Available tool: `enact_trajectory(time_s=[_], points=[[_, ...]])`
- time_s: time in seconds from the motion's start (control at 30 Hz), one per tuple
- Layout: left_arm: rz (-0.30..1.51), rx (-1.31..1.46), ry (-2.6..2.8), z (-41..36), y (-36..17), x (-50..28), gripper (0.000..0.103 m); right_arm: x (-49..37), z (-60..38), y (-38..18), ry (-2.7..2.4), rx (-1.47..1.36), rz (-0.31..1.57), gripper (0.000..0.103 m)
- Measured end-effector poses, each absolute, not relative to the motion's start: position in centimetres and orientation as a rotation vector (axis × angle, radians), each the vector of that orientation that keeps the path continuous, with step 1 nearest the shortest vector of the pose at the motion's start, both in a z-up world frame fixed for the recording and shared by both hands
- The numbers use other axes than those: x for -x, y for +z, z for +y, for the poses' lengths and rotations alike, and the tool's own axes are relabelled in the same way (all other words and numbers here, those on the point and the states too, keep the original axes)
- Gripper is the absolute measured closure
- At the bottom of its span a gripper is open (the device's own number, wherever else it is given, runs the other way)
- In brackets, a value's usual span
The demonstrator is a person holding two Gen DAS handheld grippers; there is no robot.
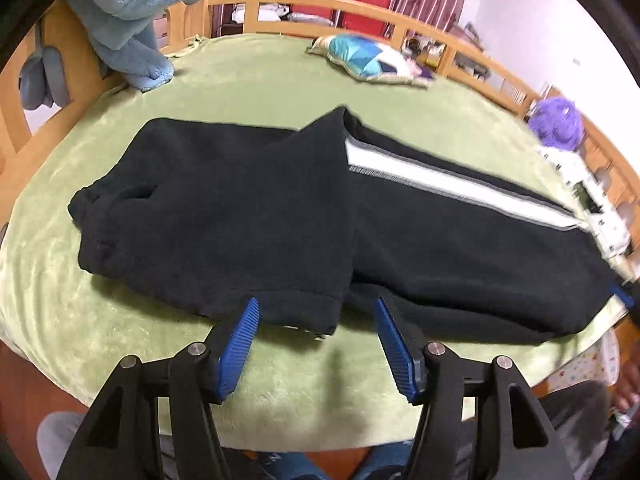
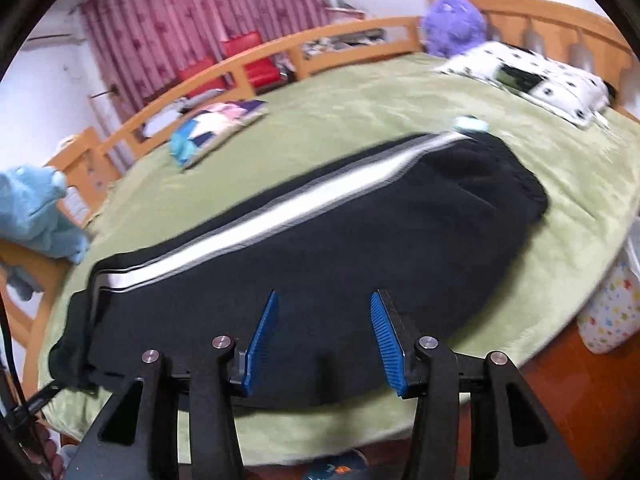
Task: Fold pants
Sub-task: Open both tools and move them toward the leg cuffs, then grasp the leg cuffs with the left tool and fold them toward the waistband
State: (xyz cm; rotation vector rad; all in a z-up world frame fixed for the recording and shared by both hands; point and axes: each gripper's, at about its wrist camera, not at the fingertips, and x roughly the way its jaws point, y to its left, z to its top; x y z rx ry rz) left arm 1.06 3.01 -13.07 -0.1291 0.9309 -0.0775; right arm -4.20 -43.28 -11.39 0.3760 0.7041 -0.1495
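Black pants (image 1: 240,208) with a white side stripe (image 1: 440,184) lie flat across the green blanket (image 1: 280,76). In the left wrist view one end is folded over the middle, and its edge runs between the two layers. My left gripper (image 1: 316,302) stands open just above the near edge of the pants, at the folded corner, with no cloth pinched. In the right wrist view the pants (image 2: 360,240) stretch from lower left to upper right with the stripe (image 2: 280,208) on their far side. My right gripper (image 2: 324,294) hovers open over their near edge, with nothing between its blue pads.
A blue plush toy (image 1: 128,20) sits at the bed's far left. A patchwork cushion (image 1: 372,60) lies at the back, and a purple plush (image 2: 452,24) and a spotted white pillow (image 2: 532,76) at the right end. A wooden rail (image 1: 320,4) rings the bed.
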Motion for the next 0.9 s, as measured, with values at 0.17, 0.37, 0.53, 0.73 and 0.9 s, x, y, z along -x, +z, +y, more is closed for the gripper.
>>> enact_trajectory(time_s=[0.17, 0.37, 0.53, 0.73, 0.9], points=[[0.940, 0.086, -0.063, 2.3, -14.5, -1.3, 0.045, 2.8, -40.8, -11.2, -0.114, -0.373, 0.681, 0.051], [0.933, 0.017, -0.033, 1.3, -15.6, -2.3, 0.045, 1.3, -38.1, -11.9, -0.073, -0.368, 0.706, 0.051], [0.900, -0.059, -0.009, 1.4, -15.6, -2.7, 0.053, 0.0, -36.3, -12.2, -0.047, -0.338, 0.729, 0.051], [0.856, -0.009, -0.086, 3.8, -13.4, -3.0, 0.092, -1.3, -35.3, -13.1, -0.059, -0.308, 0.768, 0.051], [0.811, -0.017, -0.013, 6.7, -10.8, -4.9, 0.095, -2.1, -35.7, -13.6, -0.069, -0.343, 0.787, 0.051]])
